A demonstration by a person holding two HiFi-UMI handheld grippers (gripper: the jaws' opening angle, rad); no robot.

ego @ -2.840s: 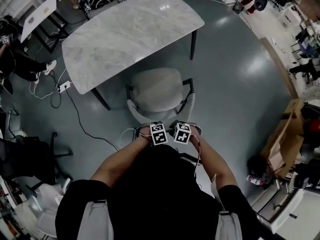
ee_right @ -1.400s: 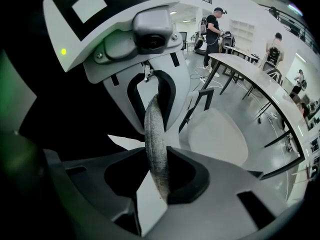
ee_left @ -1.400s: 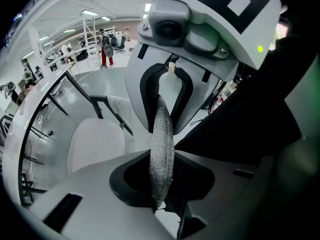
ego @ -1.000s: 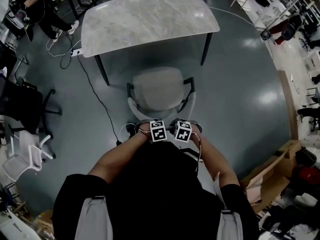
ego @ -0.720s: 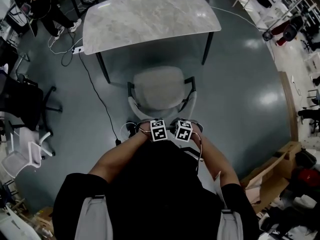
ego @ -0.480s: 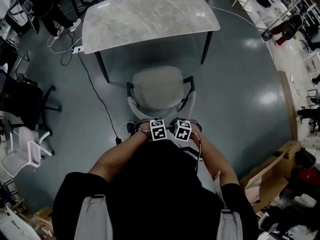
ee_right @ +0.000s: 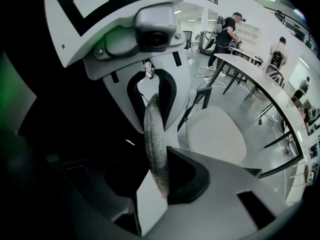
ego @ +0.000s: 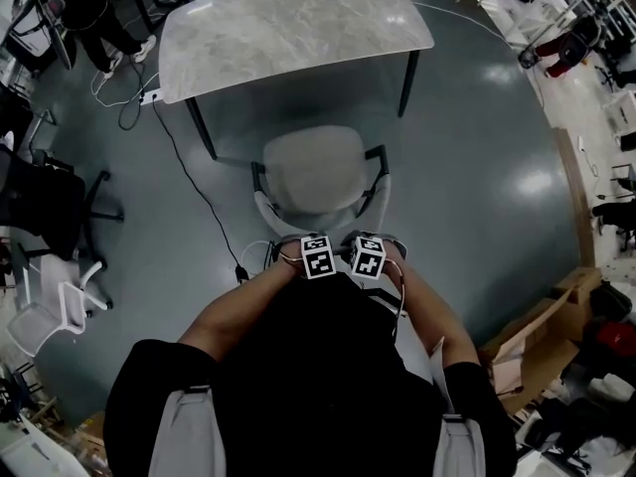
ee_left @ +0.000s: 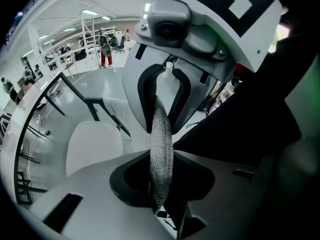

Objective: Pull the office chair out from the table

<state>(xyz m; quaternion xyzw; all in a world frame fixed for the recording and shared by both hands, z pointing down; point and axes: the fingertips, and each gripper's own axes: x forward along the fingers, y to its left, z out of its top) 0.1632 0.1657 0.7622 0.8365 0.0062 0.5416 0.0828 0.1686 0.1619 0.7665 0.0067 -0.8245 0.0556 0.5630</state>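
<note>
Chair (ego: 316,172) further from table (ego: 294,28) vs earlier, L claw (ego: 294,253) & R claw (ego: 386,250) clamped on backrest (ee_left: 161,154)

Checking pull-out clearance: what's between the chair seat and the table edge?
Bare grey floor, per the head view; office chair stands clear of table.

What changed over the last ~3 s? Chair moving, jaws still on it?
The office chair has come slightly back from the table: the floor gap ahead of its seat is wider than in the earliest picture. The head view also swung round. Over the last second nothing visibly moved. Unchanged: the left gripper and right gripper jaws stay clamped on the backrest top edge.
</note>
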